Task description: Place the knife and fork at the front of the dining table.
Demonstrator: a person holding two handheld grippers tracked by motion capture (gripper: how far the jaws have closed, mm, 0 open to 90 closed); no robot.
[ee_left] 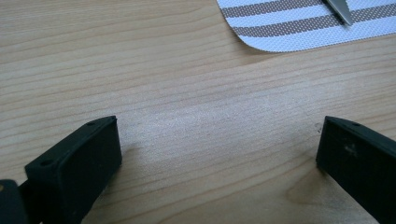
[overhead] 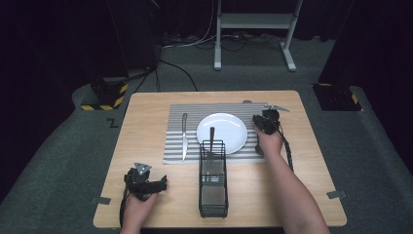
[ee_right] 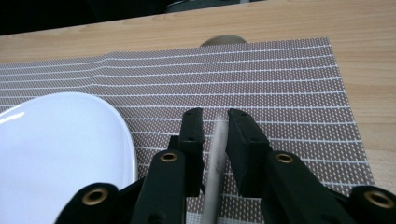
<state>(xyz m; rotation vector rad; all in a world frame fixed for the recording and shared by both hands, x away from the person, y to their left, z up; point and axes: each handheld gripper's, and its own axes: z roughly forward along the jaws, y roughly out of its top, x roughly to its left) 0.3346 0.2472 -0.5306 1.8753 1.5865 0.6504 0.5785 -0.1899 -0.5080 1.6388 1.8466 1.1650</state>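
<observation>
My right gripper (overhead: 265, 122) hovers over the striped placemat (overhead: 195, 114) just right of the white plate (overhead: 229, 124). In the right gripper view its jaws (ee_right: 215, 114) are shut on a thin silver utensil handle (ee_right: 212, 172); the utensil's head is hidden. The plate (ee_right: 56, 154) lies to their left on the placemat (ee_right: 280, 84). A knife (overhead: 184, 136) lies on the mat left of the plate. My left gripper (overhead: 156, 184) rests at the table's front left, open (ee_left: 217, 135) over bare wood, with nothing between its jaws. The knife tip (ee_left: 340, 10) and a corner of the mat (ee_left: 289, 28) lie beyond it.
A black wire caddy (overhead: 213, 195) stands front centre, with a dark-handled utensil (overhead: 212, 134) leaning out towards the plate. A small round grey thing (ee_right: 224, 41) sits at the mat's far edge. Bare wood (overhead: 302, 165) surrounds the mat.
</observation>
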